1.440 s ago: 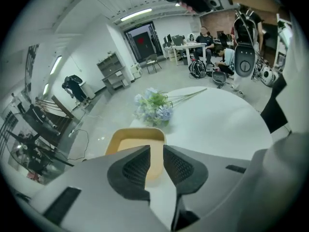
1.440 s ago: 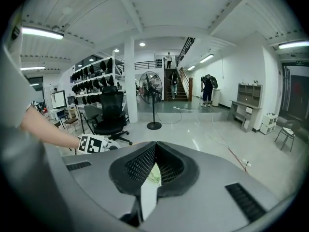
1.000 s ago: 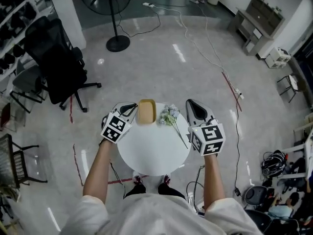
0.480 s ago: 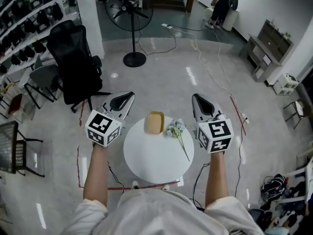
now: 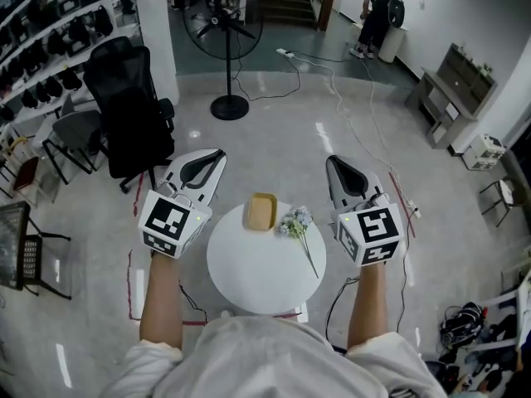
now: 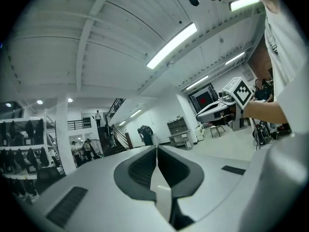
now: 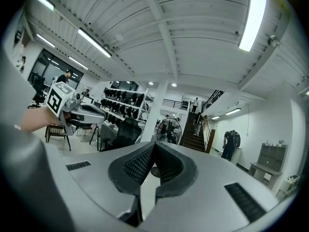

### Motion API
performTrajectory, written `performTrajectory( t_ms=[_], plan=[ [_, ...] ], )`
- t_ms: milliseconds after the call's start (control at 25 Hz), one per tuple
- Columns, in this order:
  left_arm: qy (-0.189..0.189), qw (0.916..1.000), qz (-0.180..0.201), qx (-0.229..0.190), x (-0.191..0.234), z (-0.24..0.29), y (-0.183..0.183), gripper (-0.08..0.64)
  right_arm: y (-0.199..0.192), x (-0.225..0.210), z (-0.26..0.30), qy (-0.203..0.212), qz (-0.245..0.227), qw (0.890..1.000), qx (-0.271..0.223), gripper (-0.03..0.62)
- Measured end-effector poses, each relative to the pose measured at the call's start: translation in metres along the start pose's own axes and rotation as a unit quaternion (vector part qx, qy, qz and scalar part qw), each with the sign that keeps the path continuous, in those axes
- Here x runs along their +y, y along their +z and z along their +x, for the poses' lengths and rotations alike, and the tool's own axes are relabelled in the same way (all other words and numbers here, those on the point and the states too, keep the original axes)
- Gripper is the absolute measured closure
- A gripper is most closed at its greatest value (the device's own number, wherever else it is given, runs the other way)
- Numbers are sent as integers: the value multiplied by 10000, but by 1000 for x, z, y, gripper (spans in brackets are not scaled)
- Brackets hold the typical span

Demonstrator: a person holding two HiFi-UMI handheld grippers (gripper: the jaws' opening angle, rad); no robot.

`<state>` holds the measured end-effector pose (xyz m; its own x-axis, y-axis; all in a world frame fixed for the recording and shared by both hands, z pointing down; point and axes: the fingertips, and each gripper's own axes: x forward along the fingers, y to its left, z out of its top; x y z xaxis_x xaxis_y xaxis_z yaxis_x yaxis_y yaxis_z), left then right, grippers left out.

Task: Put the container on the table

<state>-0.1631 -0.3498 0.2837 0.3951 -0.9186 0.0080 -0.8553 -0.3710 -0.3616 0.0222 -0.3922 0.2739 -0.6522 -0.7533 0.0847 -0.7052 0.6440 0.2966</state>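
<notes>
Sitting on the round surface (image 5: 265,276), the yellow container (image 5: 260,211) lies free. Left claw (image 5: 216,154) and right claw (image 5: 333,162) flank the surface, both pressed together, empty.

White short-slv shirt (image 5: 265,359), grey left gripper (image 5: 221,152), right gripper (image 5: 329,161), blk/wht marker cubes (image 5: 172,222)

A glossy grey floor (image 5: 274,139) spreads all around. Ahead of the left tongs (image 5: 217,152) stand a black office chair (image 5: 124,114), a white pillar (image 5: 153,31) and a pedestal fan (image 5: 226,31), with dark-stocked shelves (image 5: 41,48) further left. Beyond the right tongs (image 5: 332,162), cables (image 5: 365,114) trail toward a grey cabinet (image 5: 452,98) by the white wall (image 5: 465,7). Strip lights (image 6: 171,45) line the ribbed ceiling (image 6: 96,42).
</notes>
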Motion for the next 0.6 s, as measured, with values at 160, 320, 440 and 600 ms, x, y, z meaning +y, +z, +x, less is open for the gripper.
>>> performTrajectory(
  t_ms=[160, 320, 440, 600],
  plan=[
    [-10, 10000, 90, -27, -1, -1, 4, 532, -1, 1, 2, -6, -32, 10000, 42, 580],
    [-11, 10000, 91, 2, 0, -2, 0, 532, -2, 3, 2, -8, -23, 10000, 61, 580],
    [13, 10000, 61, -30, 2, -1, -1, 532, -3, 1, 2, -12, -9, 10000, 49, 580],
    [-12, 9999, 117, -9, -1, 1, -4, 532, -6, 0, 2, -12, -28, 10000, 75, 580]
  ],
)
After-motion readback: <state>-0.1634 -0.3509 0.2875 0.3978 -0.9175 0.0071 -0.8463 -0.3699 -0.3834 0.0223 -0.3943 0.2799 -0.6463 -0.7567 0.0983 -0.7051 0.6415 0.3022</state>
